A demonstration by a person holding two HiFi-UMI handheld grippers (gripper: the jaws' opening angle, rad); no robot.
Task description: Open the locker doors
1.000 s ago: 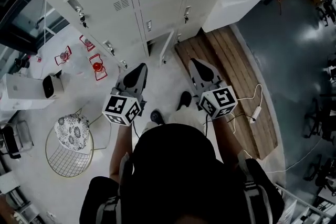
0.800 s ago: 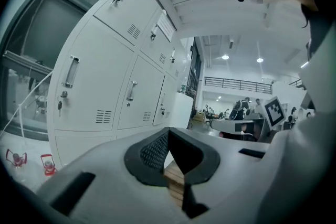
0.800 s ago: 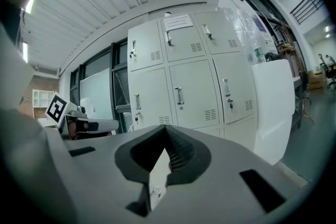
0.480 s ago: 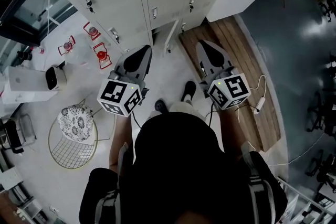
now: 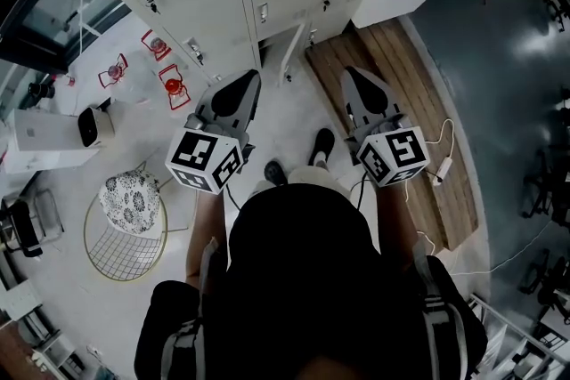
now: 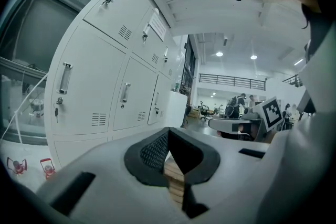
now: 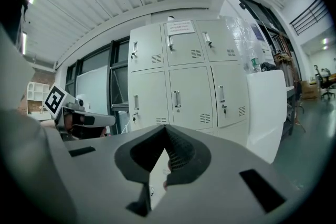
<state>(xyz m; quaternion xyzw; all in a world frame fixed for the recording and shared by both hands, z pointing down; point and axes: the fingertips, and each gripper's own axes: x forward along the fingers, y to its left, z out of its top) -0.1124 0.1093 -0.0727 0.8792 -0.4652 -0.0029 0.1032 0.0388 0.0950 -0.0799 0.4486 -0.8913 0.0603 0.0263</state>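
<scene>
Left hand-held gripper [image 5: 247,77], right hand-held gripper [image 5: 354,74] both clenched, empty. Locker doors [image 7: 194,89] stood at 12 o'clock, well apart. Judged stiff thin metal, light-swinging; best hold was handle [image 7: 177,98].

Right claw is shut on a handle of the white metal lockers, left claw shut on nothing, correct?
No: the right claw, like the left claw, is shut on nothing, short of the white metal lockers; the right gripper view shows it.
</scene>
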